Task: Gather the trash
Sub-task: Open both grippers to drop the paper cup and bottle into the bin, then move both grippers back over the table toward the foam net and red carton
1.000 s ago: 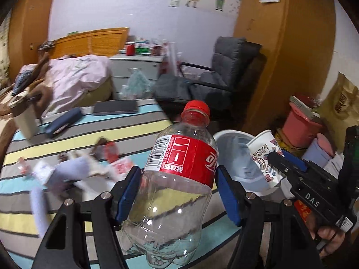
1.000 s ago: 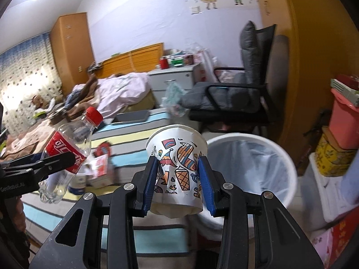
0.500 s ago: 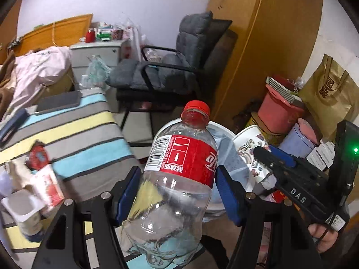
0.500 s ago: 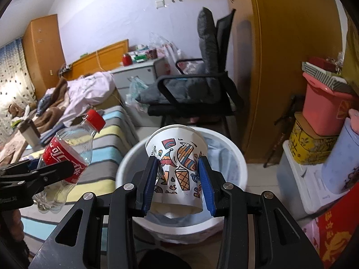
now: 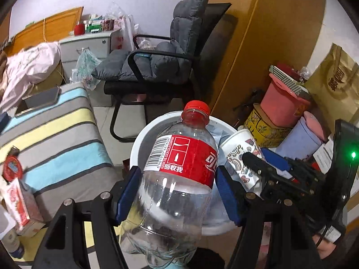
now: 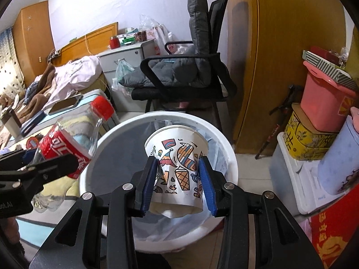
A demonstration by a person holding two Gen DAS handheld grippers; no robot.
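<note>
My left gripper [image 5: 178,194] is shut on an empty clear plastic bottle [image 5: 179,179] with a red label and red cap, held at the rim of a white trash bin [image 5: 143,139]. My right gripper [image 6: 178,185] is shut on a patterned paper cup [image 6: 177,157] and holds it over the open mouth of the bin [image 6: 219,139], which has a pale blue liner. The bottle [image 6: 67,145] shows in the right wrist view at the bin's left edge. The cup [image 5: 240,154] and right gripper show in the left wrist view, right of the bottle.
A striped bench [image 5: 51,134] on the left carries wrappers [image 5: 15,192] and a phone [image 5: 38,100]. A black chair with a grey cushion [image 6: 186,76] stands behind the bin. Pink, yellow and lilac containers [image 6: 320,112] are stacked right, against a wooden wardrobe [image 6: 280,44].
Both grippers have moved right from the bench to the bin. The cup now hangs over the bin's mouth and the bottle has reached its rim. Both grips are unchanged.
</note>
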